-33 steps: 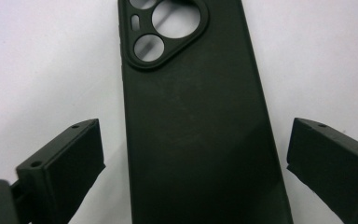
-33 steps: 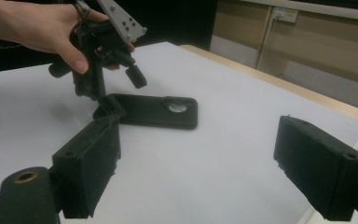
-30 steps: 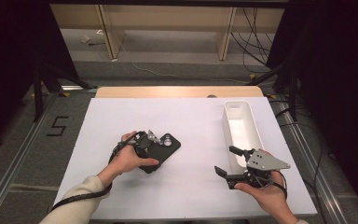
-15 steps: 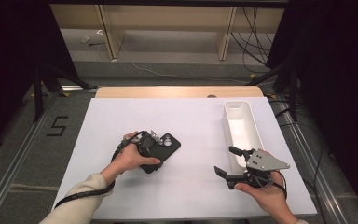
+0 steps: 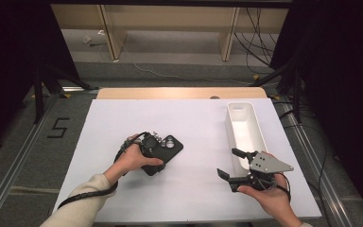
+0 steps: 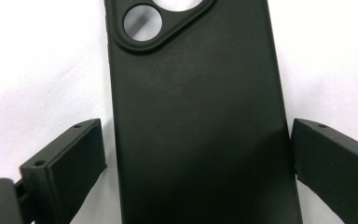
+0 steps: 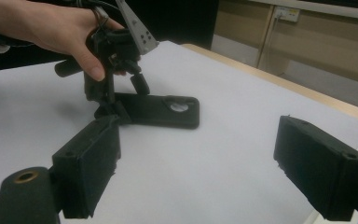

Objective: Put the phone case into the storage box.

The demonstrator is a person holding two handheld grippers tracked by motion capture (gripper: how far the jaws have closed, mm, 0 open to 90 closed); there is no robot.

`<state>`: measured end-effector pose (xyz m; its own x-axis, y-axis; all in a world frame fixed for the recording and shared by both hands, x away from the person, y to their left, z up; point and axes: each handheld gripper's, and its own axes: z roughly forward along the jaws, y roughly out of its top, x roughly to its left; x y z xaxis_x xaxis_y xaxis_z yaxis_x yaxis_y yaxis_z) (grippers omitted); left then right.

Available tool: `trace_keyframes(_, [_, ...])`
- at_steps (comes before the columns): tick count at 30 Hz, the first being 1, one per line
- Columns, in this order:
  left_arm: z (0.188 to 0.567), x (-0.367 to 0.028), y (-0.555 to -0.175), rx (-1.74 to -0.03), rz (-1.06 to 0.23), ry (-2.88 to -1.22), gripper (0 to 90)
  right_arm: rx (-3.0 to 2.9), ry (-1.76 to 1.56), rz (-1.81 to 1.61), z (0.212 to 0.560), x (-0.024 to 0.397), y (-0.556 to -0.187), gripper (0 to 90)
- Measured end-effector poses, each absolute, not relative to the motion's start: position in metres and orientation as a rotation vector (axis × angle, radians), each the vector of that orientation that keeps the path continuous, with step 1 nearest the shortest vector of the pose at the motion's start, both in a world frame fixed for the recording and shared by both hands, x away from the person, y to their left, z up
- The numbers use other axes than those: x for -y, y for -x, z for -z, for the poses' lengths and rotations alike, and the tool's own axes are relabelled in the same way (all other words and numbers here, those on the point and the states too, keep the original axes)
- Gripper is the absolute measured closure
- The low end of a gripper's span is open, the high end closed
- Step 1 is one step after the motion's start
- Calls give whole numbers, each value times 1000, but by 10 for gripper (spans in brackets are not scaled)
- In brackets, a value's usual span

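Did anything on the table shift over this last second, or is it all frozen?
Nothing visibly changed. The left gripper stays over the black phone case, jaws astride it with small gaps; the right gripper stays open beside the white tray.

Left hand (image 5: 133,158) grips the left gripper (image 5: 157,147) near the middle of the counter, pointing it steeply down, jaws spread apart with a gap on each side of what lies between them. Right hand (image 5: 269,196) holds the right gripper (image 5: 230,163) near the counter's front right corner, roughly level, jaws wide apart and empty. Both forearms enter from the front edge.
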<state>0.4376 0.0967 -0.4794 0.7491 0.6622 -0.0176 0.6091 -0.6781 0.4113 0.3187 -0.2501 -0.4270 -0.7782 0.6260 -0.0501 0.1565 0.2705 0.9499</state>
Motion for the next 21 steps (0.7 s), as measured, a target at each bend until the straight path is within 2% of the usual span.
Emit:
trace_keyframes(13, [479,-96,-439,-961,-175,-2571,39,-2131,-701,-1522,427,249,-318,159])
trace_keyframes(21, [477,-95,-437,-944,-177,-2578,89,-2133,-707,-1519,427,248,-318,160])
